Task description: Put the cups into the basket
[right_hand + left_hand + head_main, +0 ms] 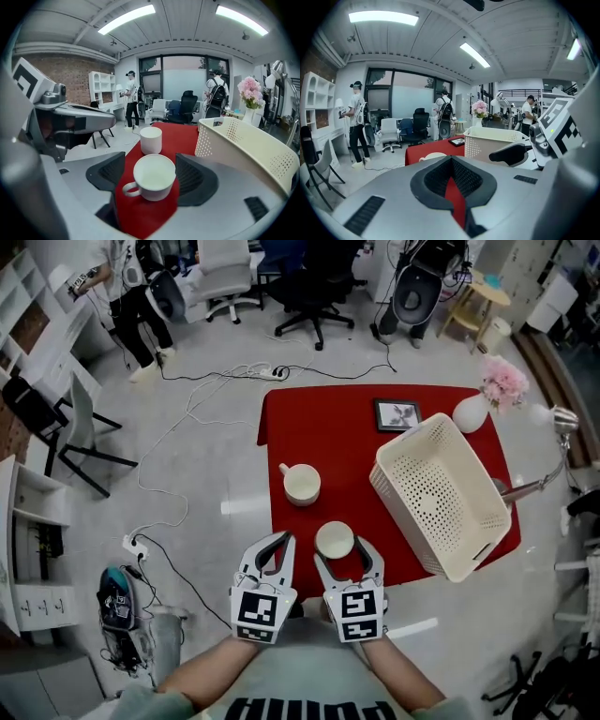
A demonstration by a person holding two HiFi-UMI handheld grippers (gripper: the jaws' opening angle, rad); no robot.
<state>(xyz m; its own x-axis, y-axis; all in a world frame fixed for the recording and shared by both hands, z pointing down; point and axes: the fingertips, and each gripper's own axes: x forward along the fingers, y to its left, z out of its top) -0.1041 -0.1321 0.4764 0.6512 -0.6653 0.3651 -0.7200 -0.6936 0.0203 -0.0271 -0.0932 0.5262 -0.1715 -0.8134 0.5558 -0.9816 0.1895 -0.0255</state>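
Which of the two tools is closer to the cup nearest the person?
Right. The right tool straddles the near cup; the left tool sits just left of it.

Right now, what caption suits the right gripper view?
Right gripper's open fingers flank a white handled ceramic cup on the red tablecloth; a second white cup beyond, cream perforated basket beside.
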